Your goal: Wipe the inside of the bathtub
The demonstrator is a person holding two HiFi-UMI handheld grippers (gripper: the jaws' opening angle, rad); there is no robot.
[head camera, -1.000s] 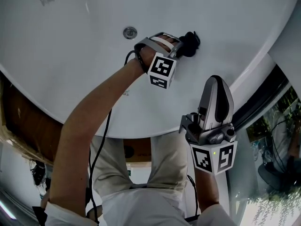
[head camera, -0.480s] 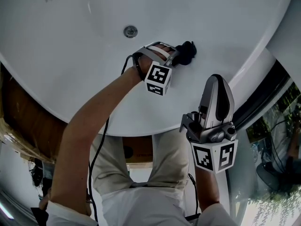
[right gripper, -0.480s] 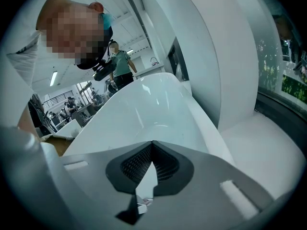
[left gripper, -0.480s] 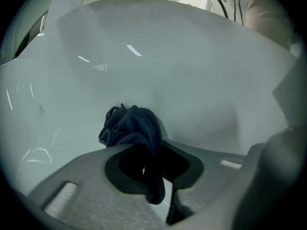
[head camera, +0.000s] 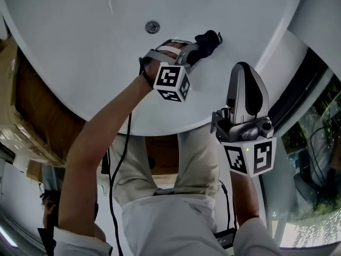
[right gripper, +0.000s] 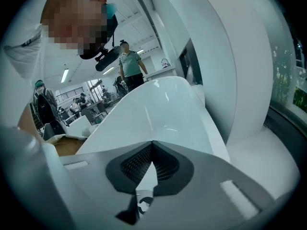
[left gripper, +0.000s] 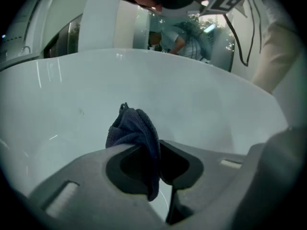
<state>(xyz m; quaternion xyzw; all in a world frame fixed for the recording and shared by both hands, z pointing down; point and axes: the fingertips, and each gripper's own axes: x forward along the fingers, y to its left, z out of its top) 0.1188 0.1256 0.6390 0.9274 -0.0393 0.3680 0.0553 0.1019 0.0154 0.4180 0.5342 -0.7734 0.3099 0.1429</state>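
Observation:
The white bathtub (head camera: 80, 52) fills the upper head view, with a round metal drain (head camera: 152, 26) in its floor. My left gripper (head camera: 198, 46) reaches inside the tub, shut on a dark blue cloth (head camera: 209, 39) that rests against the tub's inner surface right of the drain. In the left gripper view the cloth (left gripper: 135, 133) bunches out past the closed jaws against the tub's curved wall (left gripper: 201, 99). My right gripper (head camera: 245, 84) is held over the tub's near rim, shut and holding nothing. In the right gripper view its closed tips (right gripper: 152, 145) point along the white rim (right gripper: 153, 114).
A brown wooden surface (head camera: 32, 100) lies left of the tub. A dark window frame and glass (head camera: 303, 116) run along the right. The person's light trousers (head camera: 160, 164) stand against the tub's near edge. Other people (right gripper: 129, 63) stand far off in the room.
The left gripper and cloth have slid slightly left and up along the tub floor. The head camera has shifted, so the tub sits higher and the right gripper looks a bit higher.

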